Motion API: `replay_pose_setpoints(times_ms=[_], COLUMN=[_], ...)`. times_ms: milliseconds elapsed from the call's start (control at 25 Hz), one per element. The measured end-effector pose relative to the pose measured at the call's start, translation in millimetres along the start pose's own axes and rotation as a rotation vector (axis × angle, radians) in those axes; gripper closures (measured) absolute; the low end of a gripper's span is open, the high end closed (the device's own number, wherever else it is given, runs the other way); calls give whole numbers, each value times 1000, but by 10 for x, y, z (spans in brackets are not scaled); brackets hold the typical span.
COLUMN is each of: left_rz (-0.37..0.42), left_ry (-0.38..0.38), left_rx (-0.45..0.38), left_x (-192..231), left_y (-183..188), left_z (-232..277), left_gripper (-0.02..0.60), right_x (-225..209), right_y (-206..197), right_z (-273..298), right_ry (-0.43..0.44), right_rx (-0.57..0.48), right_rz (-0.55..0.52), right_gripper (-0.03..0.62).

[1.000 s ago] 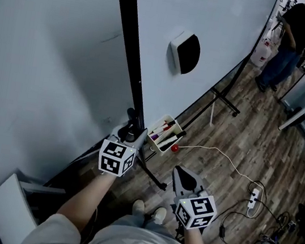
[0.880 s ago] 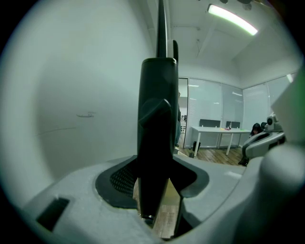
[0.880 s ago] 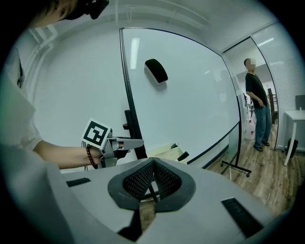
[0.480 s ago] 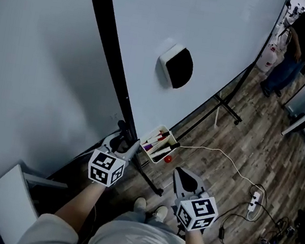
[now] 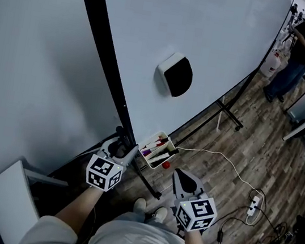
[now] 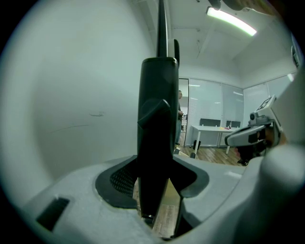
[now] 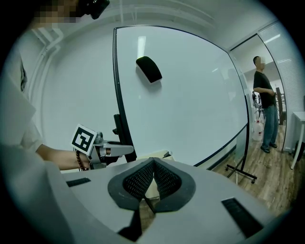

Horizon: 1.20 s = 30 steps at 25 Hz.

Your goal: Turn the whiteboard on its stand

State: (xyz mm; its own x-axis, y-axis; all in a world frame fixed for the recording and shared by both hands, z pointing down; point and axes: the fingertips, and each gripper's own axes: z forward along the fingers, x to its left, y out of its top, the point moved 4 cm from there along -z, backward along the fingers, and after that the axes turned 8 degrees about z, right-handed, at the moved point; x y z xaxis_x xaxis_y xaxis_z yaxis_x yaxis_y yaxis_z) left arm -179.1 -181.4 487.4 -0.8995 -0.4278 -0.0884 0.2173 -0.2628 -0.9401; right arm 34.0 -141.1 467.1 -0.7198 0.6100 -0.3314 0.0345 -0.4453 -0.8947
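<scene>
We have the left tongs (image 5: 121, 145) clenched on the black upright (image 5: 101, 64) of the stand, low down where the post thickens into a sleeve with a knob. In the left gripper view the post fills the space between the jaws, and both pads (image 6: 121, 178) bear against it near their tips. A strip of wooden floor (image 5: 250, 157) shows below, between the post and the right-hand jaw.

The right tongs (image 5: 180, 176) are closed on nothing, their ribbed pads meeting in a line. They hang over the floor, beside the left tongs but apart from them, and touch neither board nor stand.

The whiteboard (image 5: 212, 36) rises just ahead of the left tongs and stretches away to their right, past the front of the right tongs. Its near edge lies along the gripped upright. A black-and-white eraser (image 5: 175, 75) sits on the board's face, above and beyond both tongs.

A small tray (image 5: 164, 137) of markers hangs at the board's lower edge, between the two tongs and just ahead of them. A small red object (image 5: 166, 164) lies close below it.

Beyond the right tongs a white cable (image 5: 216, 155) runs across the floor to a power strip (image 5: 253, 200). The stand's far foot (image 5: 229, 110) rests further on. Well beyond it a person (image 5: 298, 52) stands.
</scene>
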Motion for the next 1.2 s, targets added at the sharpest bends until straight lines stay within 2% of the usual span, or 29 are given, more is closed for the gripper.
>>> replay_pose_setpoints(times_ms=[440,640,840,920,1000,1200], left_rz=[-23,-57,-55,-62,-65,-47], left_ry=[39,53,75,79,68,-22], left_rx=[-17,-5,12,15,17,3], left_x=[-18,-70,-155,-195,-281,-667], left_y=[6,-47,-88,-104,-100,-10], left_z=[-81,-252,-397,-436,-460,-426], left_gripper=[379,379,382,408,466,543], right_x=[32,75,82,87,92,91], right_y=[-1,-10,-34,-47,-62,-67], right_z=[-7,-22,-41,-42,-45,-78], right_ry=[9,13,13,14,18,9], right_rx=[-4,-6,-7,-6,-2,-1], right_rz=[0,1,4,4,4,5], right_gripper=[588,588,588,588,588,588])
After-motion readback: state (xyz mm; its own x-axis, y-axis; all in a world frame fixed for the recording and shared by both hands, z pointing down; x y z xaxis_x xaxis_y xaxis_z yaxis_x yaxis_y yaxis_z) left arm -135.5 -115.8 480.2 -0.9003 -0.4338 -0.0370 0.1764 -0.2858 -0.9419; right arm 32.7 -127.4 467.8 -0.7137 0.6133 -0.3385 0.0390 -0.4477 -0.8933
